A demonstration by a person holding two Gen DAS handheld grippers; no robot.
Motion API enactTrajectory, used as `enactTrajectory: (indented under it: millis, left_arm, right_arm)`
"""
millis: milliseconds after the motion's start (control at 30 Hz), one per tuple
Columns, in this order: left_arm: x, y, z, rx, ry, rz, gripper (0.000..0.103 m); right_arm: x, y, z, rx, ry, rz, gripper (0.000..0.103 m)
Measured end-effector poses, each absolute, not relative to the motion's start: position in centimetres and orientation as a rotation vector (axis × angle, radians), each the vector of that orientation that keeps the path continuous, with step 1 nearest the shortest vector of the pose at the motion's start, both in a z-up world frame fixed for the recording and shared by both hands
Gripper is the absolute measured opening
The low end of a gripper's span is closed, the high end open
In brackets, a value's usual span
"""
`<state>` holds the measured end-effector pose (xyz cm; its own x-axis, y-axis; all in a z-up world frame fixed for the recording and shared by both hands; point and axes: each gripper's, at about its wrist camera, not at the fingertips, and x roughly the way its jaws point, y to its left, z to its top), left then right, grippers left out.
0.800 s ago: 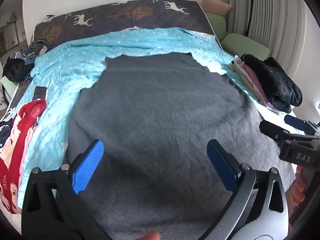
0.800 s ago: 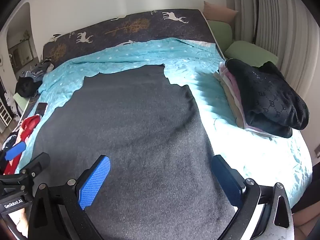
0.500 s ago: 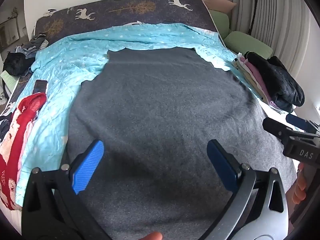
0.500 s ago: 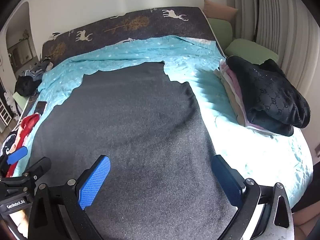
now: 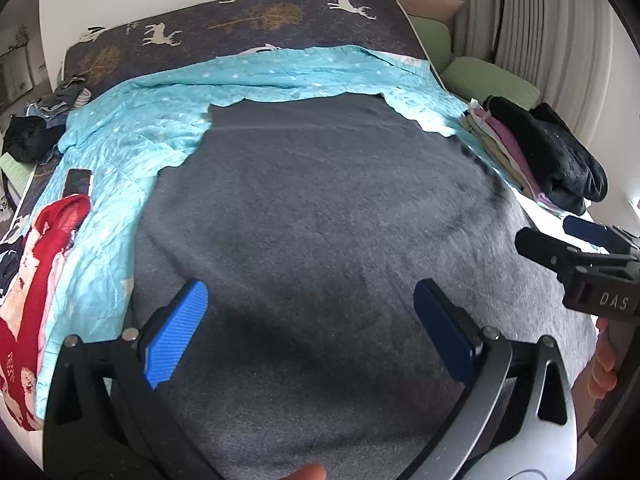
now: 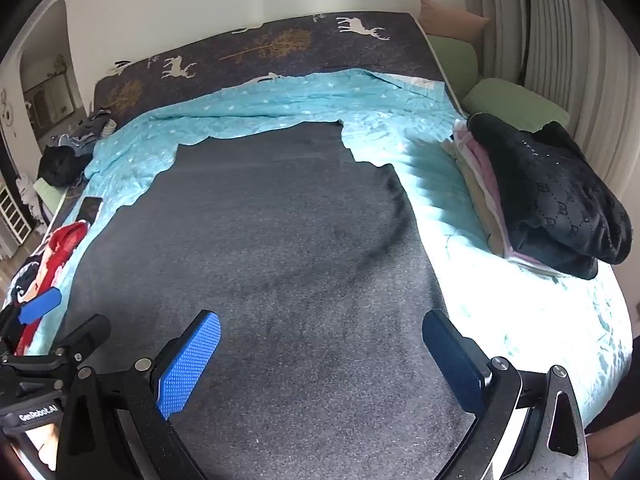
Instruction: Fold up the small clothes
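Observation:
A dark grey blanket [image 5: 320,220] lies flat over the turquoise bedspread [image 5: 132,136]; it also shows in the right wrist view [image 6: 280,240]. A red and white garment [image 5: 36,280] lies at the bed's left edge, also in the right wrist view [image 6: 60,240]. A stack of folded clothes with a black garment on top [image 5: 552,160] sits at the right edge, also in the right wrist view [image 6: 552,192]. My left gripper [image 5: 312,328] is open and empty above the blanket. My right gripper [image 6: 320,360] is open and empty above the blanket, right of the left one.
A phone [image 5: 78,181] lies on the bedspread above the red garment. Dark clothes [image 5: 32,136] are piled at the far left. Green pillows [image 5: 492,80] lie at the far right by the curtain. The deer-print headboard cover [image 5: 260,20] is at the back.
Both grippers have moved slightly forward over the blanket, so the bed looks a little closer. Both stay open and empty.

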<state>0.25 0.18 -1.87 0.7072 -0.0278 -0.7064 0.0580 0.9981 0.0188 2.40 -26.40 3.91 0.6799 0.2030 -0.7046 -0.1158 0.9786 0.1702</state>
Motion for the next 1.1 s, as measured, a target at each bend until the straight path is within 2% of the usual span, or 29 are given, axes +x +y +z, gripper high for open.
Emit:
enactTrajectory:
  millis: [1100]
  left_arm:
    - [-0.1,1.6,-3.1,0.03,0.813,-0.036,0.103]
  right_arm:
    - [1.8,-25.6,3.3,0.078,0.837,0.23,0.103]
